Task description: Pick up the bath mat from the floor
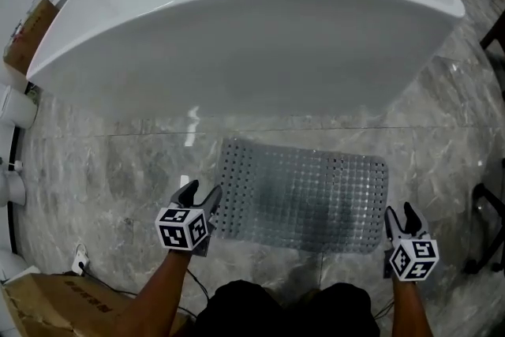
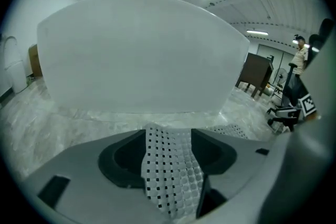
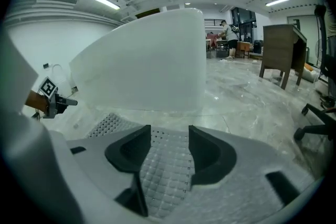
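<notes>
Bath mat (image 1: 304, 193): it lies flat on the floor (image 1: 118, 170), just in front of the bathtub (image 1: 237, 28), with one short end at each of your hands.
Left tongs (image 1: 201, 192): spread wide over the mat's left end; the holed edge shows between them, but nothing is pinched yet.
Right tongs (image 1: 399, 213): also apart, a little less so, with the mat's right end between them and not gripped.
Step in hand: get one jaw of each pair under the edge, then close.
How to do it well: keep both tongs low, bite well in from the rim, squeeze both together and lift evenly. The mat looks limp and will likely sag in the middle, and it may cling to the smooth stone.
Around you: a cardboard box (image 1: 47, 304) sits near your left side and a chair (image 1: 489, 225) stands at the right.
In the way: nothing lies on the mat, but the tub wall stands close behind its far edge, so lift toward yourself.
</notes>
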Tool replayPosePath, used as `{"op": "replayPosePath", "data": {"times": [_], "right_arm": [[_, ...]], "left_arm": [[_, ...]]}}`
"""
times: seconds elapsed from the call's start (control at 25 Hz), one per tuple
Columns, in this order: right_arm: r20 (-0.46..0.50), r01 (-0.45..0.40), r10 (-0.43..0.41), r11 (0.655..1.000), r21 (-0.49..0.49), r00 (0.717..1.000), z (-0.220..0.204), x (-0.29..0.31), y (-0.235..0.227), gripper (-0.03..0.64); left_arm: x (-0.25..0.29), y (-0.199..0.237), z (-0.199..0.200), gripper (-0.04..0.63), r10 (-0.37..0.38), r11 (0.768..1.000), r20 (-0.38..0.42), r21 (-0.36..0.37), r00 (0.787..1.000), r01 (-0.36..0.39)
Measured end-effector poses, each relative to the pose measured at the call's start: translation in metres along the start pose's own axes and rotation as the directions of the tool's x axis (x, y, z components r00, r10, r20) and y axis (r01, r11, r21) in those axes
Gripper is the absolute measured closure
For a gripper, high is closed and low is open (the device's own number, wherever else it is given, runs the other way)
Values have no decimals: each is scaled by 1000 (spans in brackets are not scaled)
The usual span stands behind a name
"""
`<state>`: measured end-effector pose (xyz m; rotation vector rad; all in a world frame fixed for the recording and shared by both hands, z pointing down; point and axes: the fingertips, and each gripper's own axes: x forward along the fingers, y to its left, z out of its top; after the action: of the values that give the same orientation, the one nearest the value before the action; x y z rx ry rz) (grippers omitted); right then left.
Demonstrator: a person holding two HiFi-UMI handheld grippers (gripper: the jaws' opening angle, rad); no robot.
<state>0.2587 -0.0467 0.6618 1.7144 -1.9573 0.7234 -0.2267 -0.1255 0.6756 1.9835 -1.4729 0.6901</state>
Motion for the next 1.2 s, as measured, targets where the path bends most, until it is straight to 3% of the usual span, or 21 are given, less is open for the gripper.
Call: {"op": "replayPosePath", "data": {"times": [0.56, 1.2], "right_arm": [[-166, 39, -26, 997, 73, 986, -126, 107, -43, 308], [-314, 116, -67, 983, 140, 947, -209, 156, -78, 236]], "left_arm": [[104, 48, -120, 302, 8, 1000, -215, -21, 976, -13], [151, 64, -181, 299, -24, 996, -298, -94, 954, -4]]}}
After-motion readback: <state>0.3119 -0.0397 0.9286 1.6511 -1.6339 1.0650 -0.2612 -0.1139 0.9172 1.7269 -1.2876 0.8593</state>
